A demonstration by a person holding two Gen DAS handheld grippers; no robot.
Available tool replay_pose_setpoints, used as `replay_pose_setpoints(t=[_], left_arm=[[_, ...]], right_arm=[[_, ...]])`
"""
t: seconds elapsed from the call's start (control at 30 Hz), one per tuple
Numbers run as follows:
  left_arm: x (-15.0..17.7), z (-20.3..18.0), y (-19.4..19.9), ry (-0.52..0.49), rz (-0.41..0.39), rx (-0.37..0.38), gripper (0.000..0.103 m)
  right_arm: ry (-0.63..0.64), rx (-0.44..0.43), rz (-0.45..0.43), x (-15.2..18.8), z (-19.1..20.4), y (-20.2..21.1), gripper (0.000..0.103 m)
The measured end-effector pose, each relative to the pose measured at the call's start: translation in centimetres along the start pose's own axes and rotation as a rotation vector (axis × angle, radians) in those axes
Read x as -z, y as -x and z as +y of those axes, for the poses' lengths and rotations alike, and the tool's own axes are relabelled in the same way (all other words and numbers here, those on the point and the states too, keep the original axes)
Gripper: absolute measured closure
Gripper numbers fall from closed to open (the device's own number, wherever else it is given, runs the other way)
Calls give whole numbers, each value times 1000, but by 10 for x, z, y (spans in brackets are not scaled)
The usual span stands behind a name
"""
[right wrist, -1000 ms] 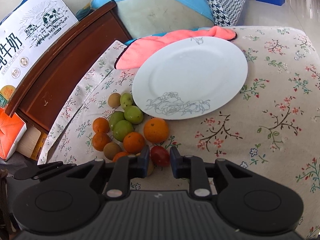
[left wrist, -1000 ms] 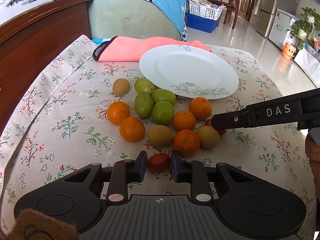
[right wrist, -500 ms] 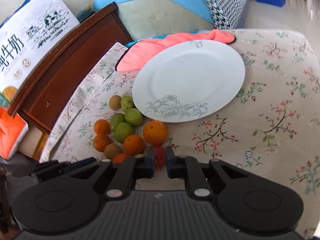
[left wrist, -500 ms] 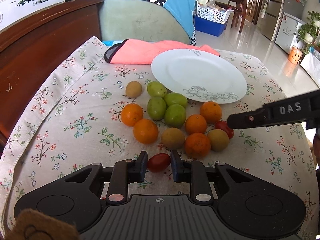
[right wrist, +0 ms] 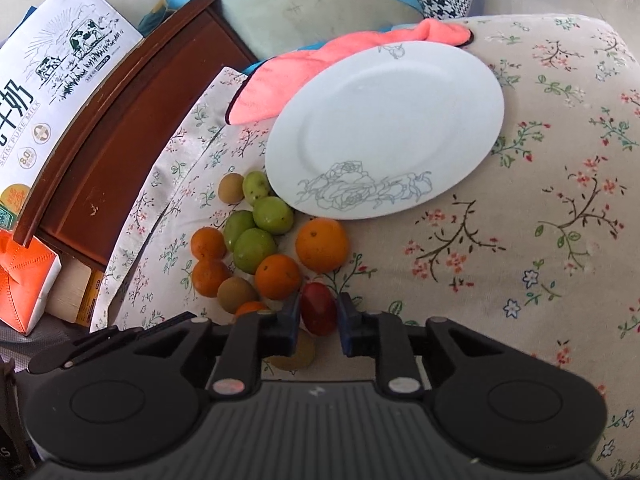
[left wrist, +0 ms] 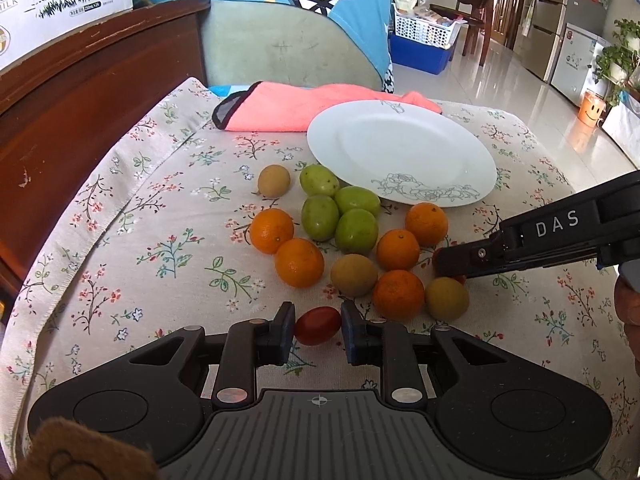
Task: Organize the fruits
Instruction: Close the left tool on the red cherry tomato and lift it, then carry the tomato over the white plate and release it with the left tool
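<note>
Floral cloth (left wrist: 132, 220) covers the desk, w/ a wooden board along the far-left edge and a tiled room beyond. Your left gripper (left wrist: 317, 328) has its jaws closed on a red cherry tomato (left wrist: 317, 325), pads pressing both sides, at the near edge of the fruit pile. Your right gripper (right wrist: 318, 316) has its jaws clamped on a second red tomato (right wrist: 318, 312), just right of the pile; in the left wrist view it comes in from the right and mostly hides that fruit. White plate (left wrist: 400, 152) w/ a line-drawn rose sits bare behind the pile, its far rim overlapping a pink towel (left wrist: 280, 110). Between you and the plate: five oranges (left wrist: 299, 262), four green fruits (left wrist: 356, 231), three brownish ones (left wrist: 353, 275), most touching or close together. One green fruit (right wrist: 257, 187) tucks under the plate's near-left rim.
</note>
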State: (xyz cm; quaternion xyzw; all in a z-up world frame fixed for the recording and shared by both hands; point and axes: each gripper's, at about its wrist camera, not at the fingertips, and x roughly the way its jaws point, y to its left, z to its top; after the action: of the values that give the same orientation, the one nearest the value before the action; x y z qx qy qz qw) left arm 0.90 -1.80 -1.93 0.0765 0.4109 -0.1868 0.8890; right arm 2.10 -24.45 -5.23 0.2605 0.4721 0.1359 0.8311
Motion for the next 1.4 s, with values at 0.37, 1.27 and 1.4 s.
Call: replay_pose_setpoints(t=[0.37, 1.27, 1.4], left_arm=[[-10, 5, 8, 41, -43, 14, 81], [-97, -12, -33, 76, -95, 114, 81], [-103, -17, -43, 60, -83, 119, 81]], right_arm=[[-15, -2, -64, -8, -2, 17, 83], [137, 91, -137, -50, -8, 18, 83], [135, 87, -131, -54, -10, 15, 83]])
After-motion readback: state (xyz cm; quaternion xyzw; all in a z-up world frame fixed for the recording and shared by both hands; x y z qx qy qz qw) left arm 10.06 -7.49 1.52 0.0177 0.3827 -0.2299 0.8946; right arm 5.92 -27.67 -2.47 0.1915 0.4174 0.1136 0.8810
